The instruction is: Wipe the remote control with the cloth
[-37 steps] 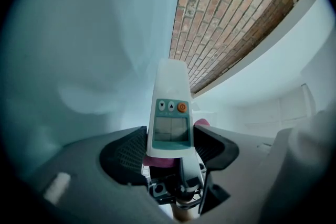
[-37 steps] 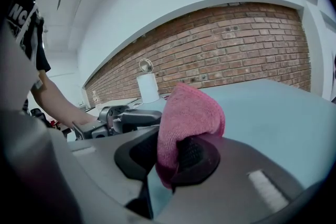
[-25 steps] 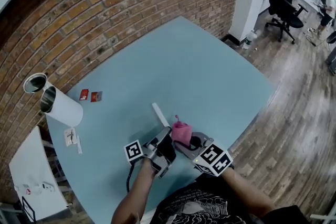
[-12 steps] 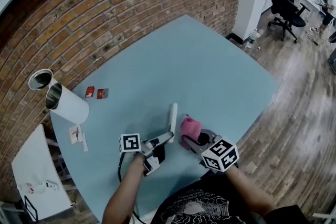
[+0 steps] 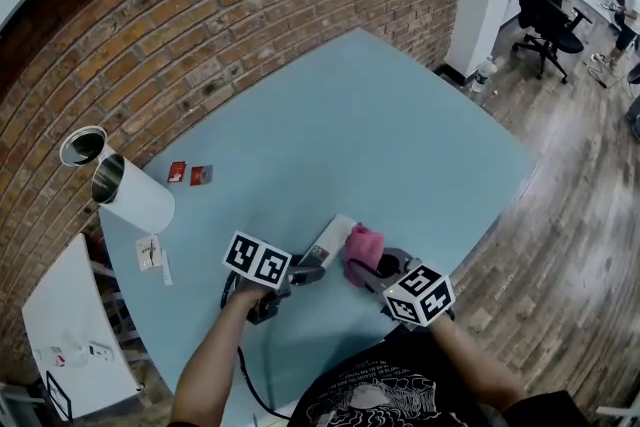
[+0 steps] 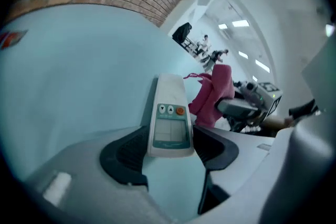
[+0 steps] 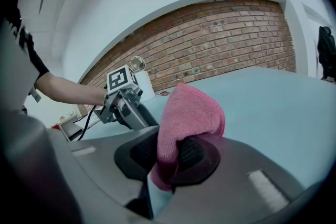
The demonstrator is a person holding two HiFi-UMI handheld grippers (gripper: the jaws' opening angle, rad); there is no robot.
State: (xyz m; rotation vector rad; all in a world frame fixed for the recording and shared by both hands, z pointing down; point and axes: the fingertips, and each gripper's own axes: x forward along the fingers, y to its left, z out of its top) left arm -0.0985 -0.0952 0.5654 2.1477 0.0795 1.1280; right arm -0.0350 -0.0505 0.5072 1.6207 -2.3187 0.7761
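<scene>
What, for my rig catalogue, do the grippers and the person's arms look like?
Both the left gripper and right gripper are grey with black ribbed pads, each carrying a white cube of black square markers. A black cable trails from the left one. The person wears a black short-sleeved T-shirt with pale print.

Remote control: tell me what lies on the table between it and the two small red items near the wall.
Nothing. In the head view the blue table is bare between the remote control and the red items.
</scene>
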